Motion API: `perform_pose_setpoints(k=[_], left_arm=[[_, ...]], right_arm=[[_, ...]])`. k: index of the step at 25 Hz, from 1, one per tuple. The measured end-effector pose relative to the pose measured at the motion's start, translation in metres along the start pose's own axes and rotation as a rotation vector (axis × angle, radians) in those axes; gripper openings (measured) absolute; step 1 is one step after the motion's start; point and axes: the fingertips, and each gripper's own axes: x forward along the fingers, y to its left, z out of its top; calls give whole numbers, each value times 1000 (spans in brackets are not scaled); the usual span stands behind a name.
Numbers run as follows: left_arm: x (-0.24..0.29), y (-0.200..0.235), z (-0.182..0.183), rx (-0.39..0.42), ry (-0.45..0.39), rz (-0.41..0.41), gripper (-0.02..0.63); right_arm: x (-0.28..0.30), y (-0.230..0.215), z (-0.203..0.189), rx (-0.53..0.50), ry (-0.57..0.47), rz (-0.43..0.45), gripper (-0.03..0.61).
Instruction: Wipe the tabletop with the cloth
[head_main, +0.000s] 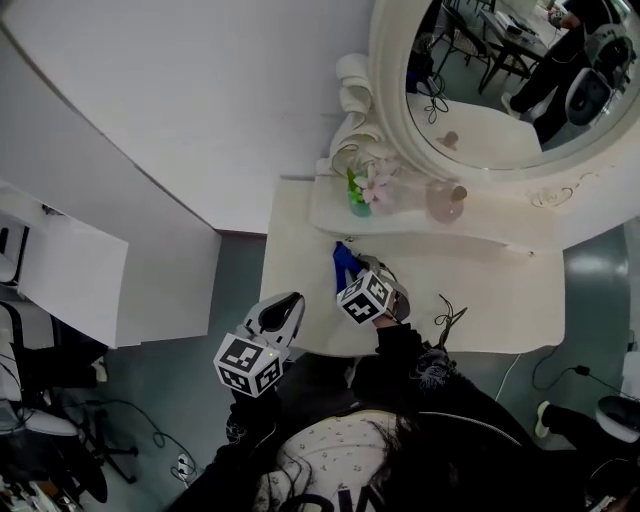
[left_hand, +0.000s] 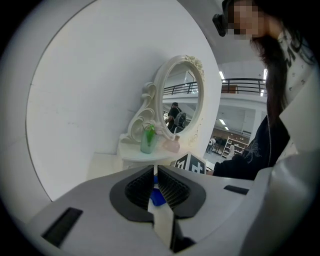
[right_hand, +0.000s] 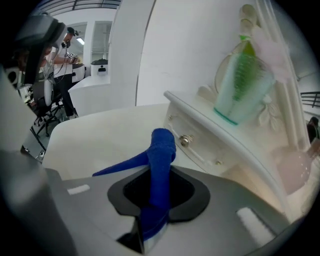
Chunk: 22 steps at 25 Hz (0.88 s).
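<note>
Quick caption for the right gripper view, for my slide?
Right gripper clamps a blue cloth over the white tabletop, beside the raised shelf.

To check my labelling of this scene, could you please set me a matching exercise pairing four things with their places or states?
Things:
1. cloth
2. green vase
3. left tongs
4. mirror

Places or states:
A. on the raised shelf
B. shut, holding nothing
C. standing behind the shelf
D. clamped in the right tongs

Pairs: 1-D, 2-A, 3-B, 4-C.
</note>
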Motion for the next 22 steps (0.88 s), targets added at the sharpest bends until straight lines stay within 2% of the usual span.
perform_pose_setpoints(k=[5, 15, 22], left_arm=[[33, -39, 5, 27, 14, -47, 3], [120, -153, 3, 74, 73, -182, 3], [168, -207, 4, 88, 86, -227, 3]], right_arm=[[-27, -44, -49, 68, 17, -49, 75], [-85, -144, -163, 203, 62, -135, 75], [-119, -197, -223, 256, 72, -181, 75]])
